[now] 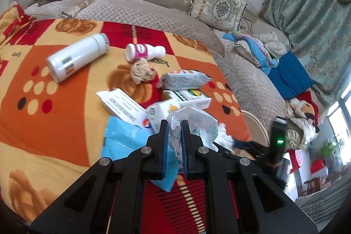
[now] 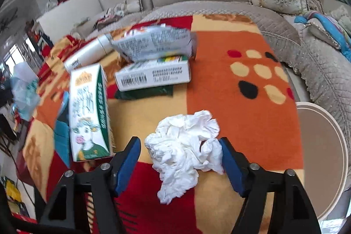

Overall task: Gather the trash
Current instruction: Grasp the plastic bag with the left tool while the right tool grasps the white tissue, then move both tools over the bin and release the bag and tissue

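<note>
Between the blue pads of my right gripper (image 2: 179, 159) lay the crumpled white tissue (image 2: 186, 146), resting on the patterned blanket (image 2: 241, 124). The jaws stood wide, one pad on each side of the wad; the right pad was just touching its edge, the left still apart from it. I judged this to be the step in hand: closing on the tissue. To do it well I needed to sink a little lower so the pads met the bulk of the wad, not the loose upper folds, and to centre it before squeezing, since soft paper would slip out of a shallow pinch.

My left gripper (image 1: 174, 131) was clamped on a thin plastic bag (image 1: 193, 126) with printed lettering, held up over the clutter. I took it for the bag meant to receive the trash, so I had to keep that pinch firm.

Farther out sat the milk carton (image 2: 87, 111), a flat medicine box (image 2: 153, 76) with a crinkled foil packet (image 2: 153, 41) on top, a white bottle (image 1: 76, 56), a small pink-labelled bottle (image 1: 144, 52) and a brown paper wad (image 1: 142, 71), all waiting on the blanket.
</note>
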`<state>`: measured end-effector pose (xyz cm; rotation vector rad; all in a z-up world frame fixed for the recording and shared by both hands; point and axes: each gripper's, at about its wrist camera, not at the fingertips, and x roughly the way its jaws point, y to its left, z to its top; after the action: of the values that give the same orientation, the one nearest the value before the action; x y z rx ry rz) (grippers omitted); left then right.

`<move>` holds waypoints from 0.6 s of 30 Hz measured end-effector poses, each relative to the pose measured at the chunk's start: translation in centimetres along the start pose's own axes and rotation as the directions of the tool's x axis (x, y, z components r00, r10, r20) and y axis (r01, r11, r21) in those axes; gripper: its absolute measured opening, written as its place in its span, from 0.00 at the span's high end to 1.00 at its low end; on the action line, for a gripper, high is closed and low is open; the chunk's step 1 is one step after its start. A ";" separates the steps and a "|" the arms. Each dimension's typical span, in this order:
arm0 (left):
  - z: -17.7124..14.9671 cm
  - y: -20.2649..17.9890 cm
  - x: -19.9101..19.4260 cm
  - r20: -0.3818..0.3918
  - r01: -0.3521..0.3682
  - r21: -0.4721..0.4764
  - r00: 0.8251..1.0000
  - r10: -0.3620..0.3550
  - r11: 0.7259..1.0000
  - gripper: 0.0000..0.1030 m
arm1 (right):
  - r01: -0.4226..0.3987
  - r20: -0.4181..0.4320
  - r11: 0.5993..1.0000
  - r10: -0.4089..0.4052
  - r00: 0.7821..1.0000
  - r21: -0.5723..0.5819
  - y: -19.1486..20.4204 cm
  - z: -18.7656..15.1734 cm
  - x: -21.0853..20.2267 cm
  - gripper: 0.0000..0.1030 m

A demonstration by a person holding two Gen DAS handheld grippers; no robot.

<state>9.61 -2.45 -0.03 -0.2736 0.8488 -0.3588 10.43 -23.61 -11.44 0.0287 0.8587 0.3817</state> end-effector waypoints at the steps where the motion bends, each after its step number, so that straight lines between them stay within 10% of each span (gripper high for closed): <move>1: -0.1 -0.5 0.2 -0.004 0.004 0.008 1.000 -0.004 1.000 0.92 | -0.005 0.008 1.000 0.005 1.000 0.001 -0.1 -0.2 0.0 0.60; 3: -0.3 -1.2 0.4 -0.008 0.008 0.021 1.000 -0.008 1.000 0.92 | -0.031 0.028 0.999 0.031 0.999 0.013 -0.3 -0.3 -1.0 0.74; 18: -0.7 -10.7 4.6 -0.071 0.103 0.127 0.993 -0.094 0.987 0.92 | 0.015 0.163 0.993 -0.035 0.986 0.117 -6.6 -1.7 -9.4 0.74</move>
<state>9.76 -14.09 0.39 -0.1832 0.8734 -0.5158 5.70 -33.21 -6.86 0.1546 0.7158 0.3012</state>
